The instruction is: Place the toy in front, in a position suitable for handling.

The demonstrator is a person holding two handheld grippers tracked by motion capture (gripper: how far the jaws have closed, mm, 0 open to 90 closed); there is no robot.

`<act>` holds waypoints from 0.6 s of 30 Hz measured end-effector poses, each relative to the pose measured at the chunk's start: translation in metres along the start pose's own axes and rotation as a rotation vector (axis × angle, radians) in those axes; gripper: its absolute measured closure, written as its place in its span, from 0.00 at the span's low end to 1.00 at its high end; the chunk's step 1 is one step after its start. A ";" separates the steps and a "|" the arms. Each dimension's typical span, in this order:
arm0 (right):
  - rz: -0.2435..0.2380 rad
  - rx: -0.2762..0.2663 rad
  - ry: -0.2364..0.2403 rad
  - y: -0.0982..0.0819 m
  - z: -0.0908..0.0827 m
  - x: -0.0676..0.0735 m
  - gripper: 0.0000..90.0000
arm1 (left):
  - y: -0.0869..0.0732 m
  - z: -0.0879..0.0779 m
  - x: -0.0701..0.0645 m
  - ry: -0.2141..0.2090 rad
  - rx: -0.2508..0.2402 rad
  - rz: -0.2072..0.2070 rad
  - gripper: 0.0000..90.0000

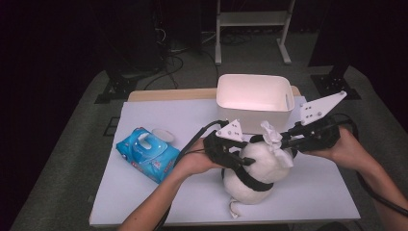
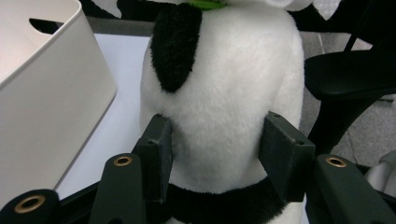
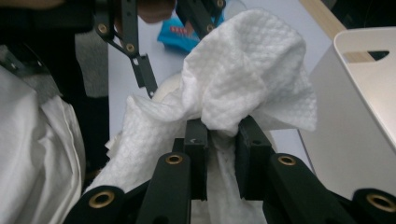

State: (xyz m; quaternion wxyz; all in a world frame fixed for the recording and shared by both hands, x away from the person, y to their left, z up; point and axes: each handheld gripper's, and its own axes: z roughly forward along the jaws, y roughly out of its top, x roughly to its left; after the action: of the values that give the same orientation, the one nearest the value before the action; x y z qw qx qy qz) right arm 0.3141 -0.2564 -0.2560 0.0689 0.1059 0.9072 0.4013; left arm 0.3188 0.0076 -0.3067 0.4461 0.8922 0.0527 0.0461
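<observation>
A white and black plush panda (image 1: 255, 171) sits upright near the table's front middle. My left gripper (image 1: 235, 156) is shut on its body; in the left gripper view both pads (image 2: 156, 144) press into the white fur of the panda (image 2: 224, 93). My right gripper (image 1: 284, 140) comes in from the right, shut on a crumpled white wet wipe (image 1: 273, 137) held against the panda's head. In the right gripper view the wipe (image 3: 243, 79) bunches up between my right gripper (image 3: 223, 154) jaws.
A white plastic bin (image 1: 255, 98) stands at the back of the white table (image 1: 159, 192), just behind the panda. A blue pack of wet wipes (image 1: 146, 154) lies at the left. A black chair (image 2: 350, 79) stands beyond the table.
</observation>
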 end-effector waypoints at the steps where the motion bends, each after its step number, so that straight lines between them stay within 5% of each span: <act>1: -0.002 0.012 0.001 -0.001 0.001 -0.001 0.85 | -0.001 0.000 0.001 -0.004 -0.004 -0.005 0.51; 18: 0.104 0.049 0.021 -0.046 -0.012 -0.006 0.85 | -0.040 0.013 0.004 -0.040 0.064 -0.079 0.37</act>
State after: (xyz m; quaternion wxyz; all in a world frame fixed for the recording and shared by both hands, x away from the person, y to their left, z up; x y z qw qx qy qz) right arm 0.3116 -0.2967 -0.2813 0.0358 0.1506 0.9107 0.3829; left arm 0.3225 0.0211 -0.3463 0.4196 0.9041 0.0803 0.0088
